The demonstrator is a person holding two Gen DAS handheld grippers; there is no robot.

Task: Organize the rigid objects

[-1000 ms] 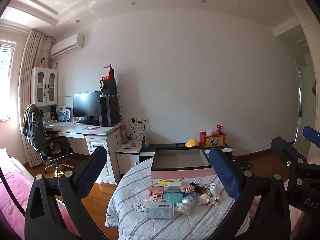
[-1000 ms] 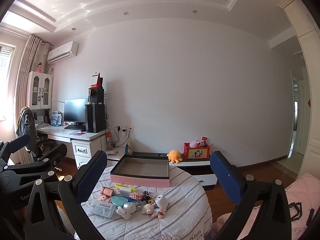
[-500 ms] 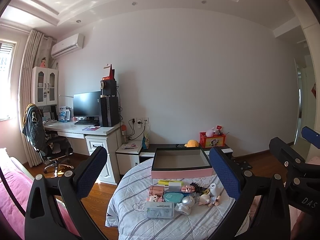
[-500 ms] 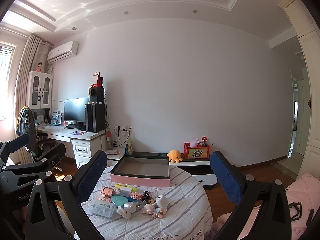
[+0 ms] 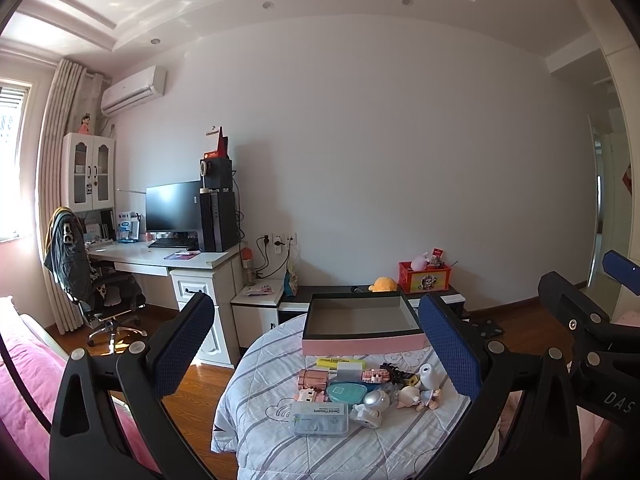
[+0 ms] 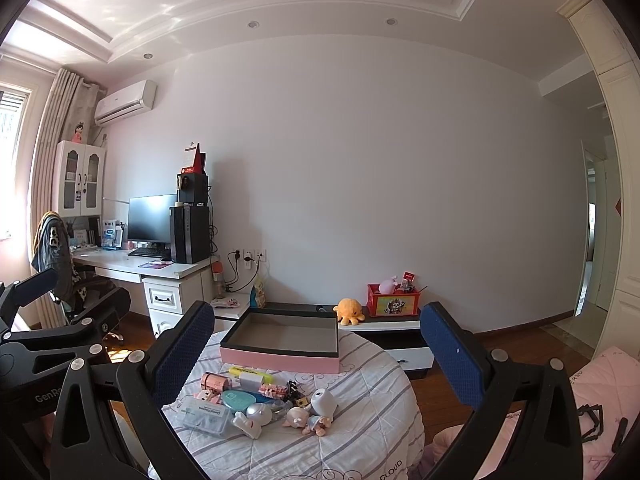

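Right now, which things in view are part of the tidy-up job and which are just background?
Job:
- pink box, open and empty
- clear case
- teal case
- yellow marker
- white robot toy
- pig toy

Background:
- desk
- monitor
- orange plush
- red bin

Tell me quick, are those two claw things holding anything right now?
Left tool: open, holding nothing, raised above the table.
Right tool: open, holding nothing, also raised above the table.
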